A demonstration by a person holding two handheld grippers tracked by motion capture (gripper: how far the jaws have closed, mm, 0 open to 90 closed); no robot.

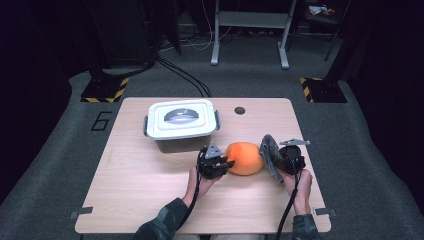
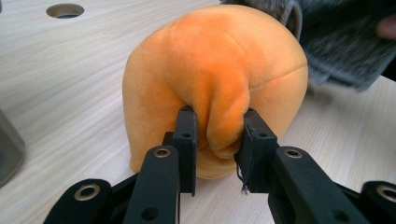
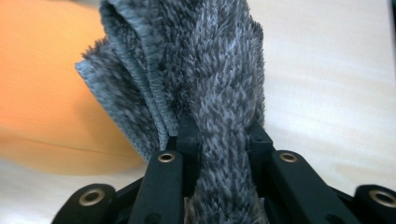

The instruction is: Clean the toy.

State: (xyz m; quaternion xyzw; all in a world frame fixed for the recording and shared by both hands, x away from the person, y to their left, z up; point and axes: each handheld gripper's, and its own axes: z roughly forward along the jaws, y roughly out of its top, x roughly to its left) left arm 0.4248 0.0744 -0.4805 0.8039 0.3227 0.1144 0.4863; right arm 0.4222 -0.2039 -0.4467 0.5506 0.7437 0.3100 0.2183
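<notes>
An orange plush toy (image 1: 245,158) lies on the wooden table (image 1: 140,185) between my two hands. My left gripper (image 1: 226,163) is shut on a pinched fold of the orange plush toy (image 2: 219,84), its pads (image 2: 186,140) pressing the fabric from both sides. My right gripper (image 1: 276,159) is shut on a fluffy grey cloth (image 1: 270,155), which stands up just right of the toy. In the right gripper view the grey cloth (image 3: 205,79) bunches between the fingers (image 3: 189,140), with the orange plush toy (image 3: 42,79) close behind it at the left.
A grey box with a white latched lid (image 1: 181,122) stands behind the toy, toward the back left. A round cable hole (image 1: 240,110) is in the table's far edge. The table's front and left parts are bare wood.
</notes>
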